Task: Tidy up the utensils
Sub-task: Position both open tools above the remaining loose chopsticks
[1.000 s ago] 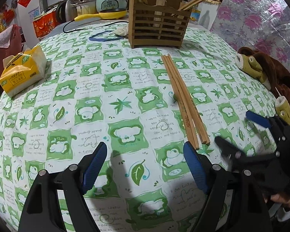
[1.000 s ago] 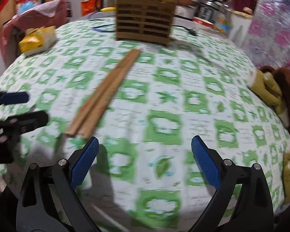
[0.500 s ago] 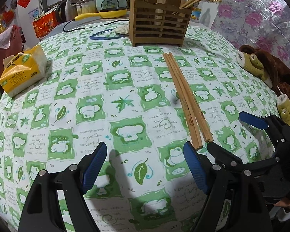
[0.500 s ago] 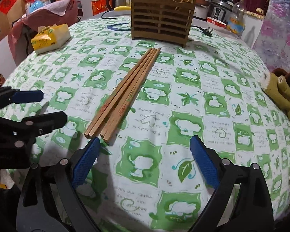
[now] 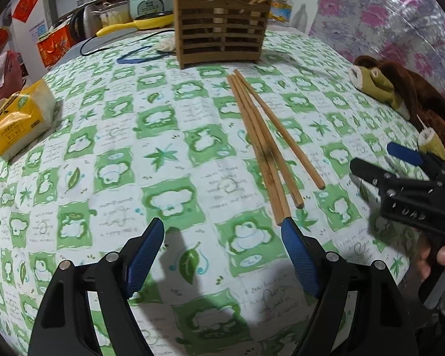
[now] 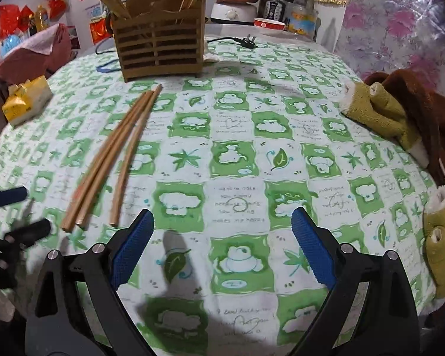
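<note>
Chopsticks (image 5: 264,145): three, loose on the tablecloth (image 5: 163,154) just before the wooden holder (image 5: 221,34).
Left gripper (image 5: 222,247): wide open, empty, right pad probably touching one near end.
Right gripper (image 6: 222,244): wide open, empty.
Advice: straddle one stick, pinch mid-length.
</note>
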Demonstrator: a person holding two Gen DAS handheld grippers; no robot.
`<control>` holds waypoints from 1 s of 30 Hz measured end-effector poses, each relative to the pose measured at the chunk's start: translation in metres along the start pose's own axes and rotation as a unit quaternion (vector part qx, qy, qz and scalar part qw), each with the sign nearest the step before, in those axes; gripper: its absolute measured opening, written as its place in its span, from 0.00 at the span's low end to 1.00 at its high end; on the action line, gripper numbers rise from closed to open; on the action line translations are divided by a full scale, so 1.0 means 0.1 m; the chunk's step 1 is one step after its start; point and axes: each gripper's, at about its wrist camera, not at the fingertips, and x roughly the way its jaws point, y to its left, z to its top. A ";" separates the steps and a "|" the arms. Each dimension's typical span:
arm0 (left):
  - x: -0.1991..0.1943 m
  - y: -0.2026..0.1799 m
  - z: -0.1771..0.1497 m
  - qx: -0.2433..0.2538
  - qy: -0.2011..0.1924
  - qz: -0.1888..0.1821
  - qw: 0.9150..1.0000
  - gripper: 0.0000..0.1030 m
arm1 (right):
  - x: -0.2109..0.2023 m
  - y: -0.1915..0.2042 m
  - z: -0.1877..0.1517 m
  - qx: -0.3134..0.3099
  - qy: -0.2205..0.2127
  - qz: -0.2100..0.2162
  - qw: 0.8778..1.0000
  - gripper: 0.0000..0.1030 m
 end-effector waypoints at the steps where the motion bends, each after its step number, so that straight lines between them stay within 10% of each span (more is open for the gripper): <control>1: 0.02 -0.01 -0.01 0.002 0.002 0.000 1.000 0.78 | -0.02 0.01 0.00 0.000 -0.002 0.006 1.000 0.88; 14: 0.16 -0.05 0.04 0.020 0.005 0.021 1.000 0.79 | -0.07 0.07 0.01 -0.004 -0.006 0.017 1.000 0.88; 22: 0.10 0.52 0.14 -0.052 0.004 0.081 0.995 0.79 | -0.09 0.09 0.02 -0.004 -0.010 0.028 1.000 0.88; 30: 0.06 0.37 0.17 -0.038 -0.003 0.049 0.998 0.79 | -0.03 0.36 -0.04 -0.062 -0.003 0.037 0.997 0.85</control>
